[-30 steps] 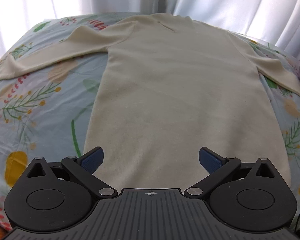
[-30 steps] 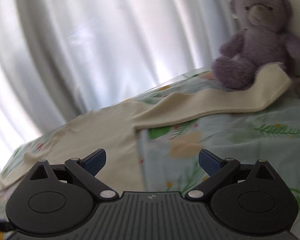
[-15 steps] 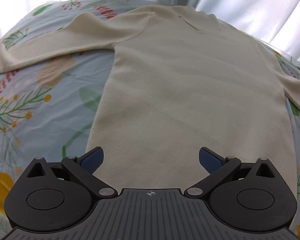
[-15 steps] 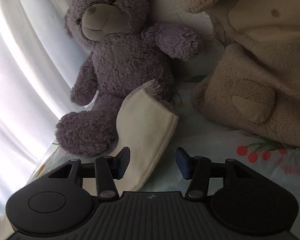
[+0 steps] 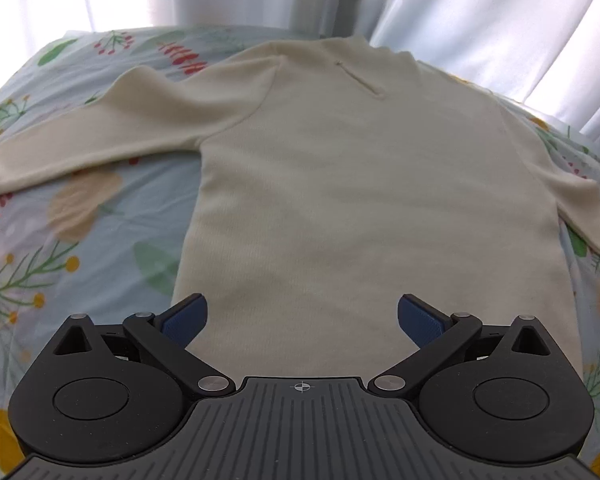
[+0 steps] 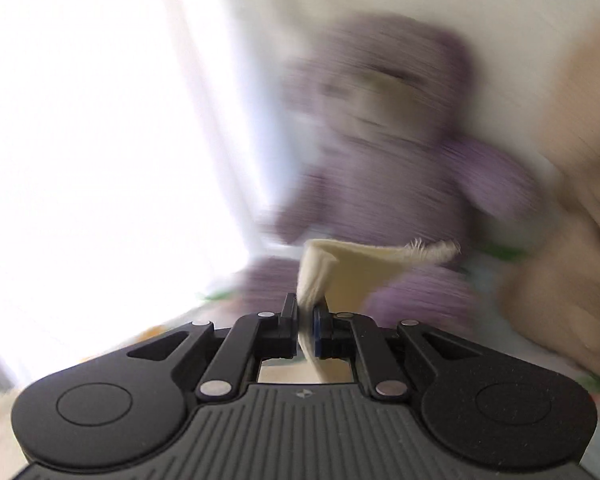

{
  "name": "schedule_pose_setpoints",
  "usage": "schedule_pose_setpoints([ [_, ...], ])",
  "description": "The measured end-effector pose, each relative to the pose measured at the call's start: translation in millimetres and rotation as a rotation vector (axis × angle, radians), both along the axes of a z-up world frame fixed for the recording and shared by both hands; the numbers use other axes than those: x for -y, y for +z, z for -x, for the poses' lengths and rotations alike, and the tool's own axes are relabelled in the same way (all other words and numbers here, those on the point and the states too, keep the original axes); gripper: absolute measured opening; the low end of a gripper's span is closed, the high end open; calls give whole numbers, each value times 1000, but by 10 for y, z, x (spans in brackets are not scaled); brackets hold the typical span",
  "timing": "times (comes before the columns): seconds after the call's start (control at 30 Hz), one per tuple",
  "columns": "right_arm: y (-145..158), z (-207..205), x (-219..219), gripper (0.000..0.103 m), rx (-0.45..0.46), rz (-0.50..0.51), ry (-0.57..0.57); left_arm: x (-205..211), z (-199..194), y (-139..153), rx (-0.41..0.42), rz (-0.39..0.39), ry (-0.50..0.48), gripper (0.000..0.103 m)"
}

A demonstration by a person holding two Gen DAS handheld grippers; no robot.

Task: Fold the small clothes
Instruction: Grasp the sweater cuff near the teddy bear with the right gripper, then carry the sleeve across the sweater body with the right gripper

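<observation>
R gripper (image 6: 307,322) is clamped on the cuff (image 6: 364,270) of the cream long-sleeve top (image 5: 364,200), purple teddy bear (image 6: 384,148) blurred right behind it. L gripper (image 5: 302,318) hangs wide, holding nothing, over the hem; the top lies flat on the floral bedsheet (image 5: 72,240), L sleeve (image 5: 100,136) spread out. My read: sleeve fold-in is the step. I want to lift the cuff just enough to clear the teddy, carry it across the chest w/o dragging the body, and pin the hem w/ L if it shifts.
</observation>
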State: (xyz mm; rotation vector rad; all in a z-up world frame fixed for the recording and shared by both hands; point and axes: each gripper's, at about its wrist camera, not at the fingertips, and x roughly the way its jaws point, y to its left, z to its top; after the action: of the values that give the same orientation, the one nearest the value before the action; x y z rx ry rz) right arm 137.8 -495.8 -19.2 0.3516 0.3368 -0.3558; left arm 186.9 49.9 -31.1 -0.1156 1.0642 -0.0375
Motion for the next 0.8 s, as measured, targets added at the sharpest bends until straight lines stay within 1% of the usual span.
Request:
schedule_pose_setpoints([
  [0.03, 82, -47, -226, 7, 17, 25, 90, 8, -28, 29, 14, 13, -7, 103],
  [0.07, 175, -93, -552, 7, 32, 57, 213, 23, -68, 66, 30, 31, -17, 103],
  [0.1, 218, -113, -794, 7, 42, 73, 307, 38, -102, 99, 46, 44, -30, 103],
  [0.13, 239, -133, -1054, 7, 43, 83, 412, 71, -147, 139, 67, 54, -51, 103],
  [0.17, 231, -154, -1305, 10, 22, 83, 509, 90, -182, 163, 83, 57, -66, 103],
  [0.2, 188, -167, -1520, 17, -3, 59, 591, 128, -228, 189, 100, 58, -86, 103],
  [0.23, 142, -165, -1648, 22, -22, 39, 634, 145, -269, 200, 108, 65, -103, 103],
  [0.27, 81, -156, -1766, 24, -48, 25, 664, 171, -323, 205, 112, 86, -126, 103],
  [0.33, -34, -127, -1857, 26, -92, 0, 653, 199, -429, 189, 105, 146, -165, 103],
  [0.4, -132, -86, -1834, 27, -135, -68, 598, 251, -556, 136, 85, 212, -199, 101],
  [0.43, -158, -52, -1812, 27, -157, -106, 575, 282, -619, 101, 74, 237, -212, 97],
  [0.47, -196, 3, -1803, 27, -178, -141, 550, 329, -700, 45, 55, 265, -224, 89],
  [0.5, -230, 45, -1751, 28, -193, -164, 532, 371, -776, -13, 32, 292, -234, 85],
  [0.53, -266, 66, -1716, 28, -209, -180, 520, 422, -855, -82, 3, 328, -245, 81],
  [0.63, -366, 157, -1665, 29, -239, -208, 482, 541, -1026, -322, -91, 433, -246, 79],
  [0.67, -395, 170, -1657, 29, -245, -218, 470, 581, -1078, -391, -118, 458, -249, 74],
  [0.73, -425, 201, -1635, 30, -250, -235, 442, 651, -1104, -478, -146, 485, -245, 71],
  [0.8, -441, 207, -1628, 30, -256, -245, 422, 682, -1149, -508, -143, 525, -240, 69],
])
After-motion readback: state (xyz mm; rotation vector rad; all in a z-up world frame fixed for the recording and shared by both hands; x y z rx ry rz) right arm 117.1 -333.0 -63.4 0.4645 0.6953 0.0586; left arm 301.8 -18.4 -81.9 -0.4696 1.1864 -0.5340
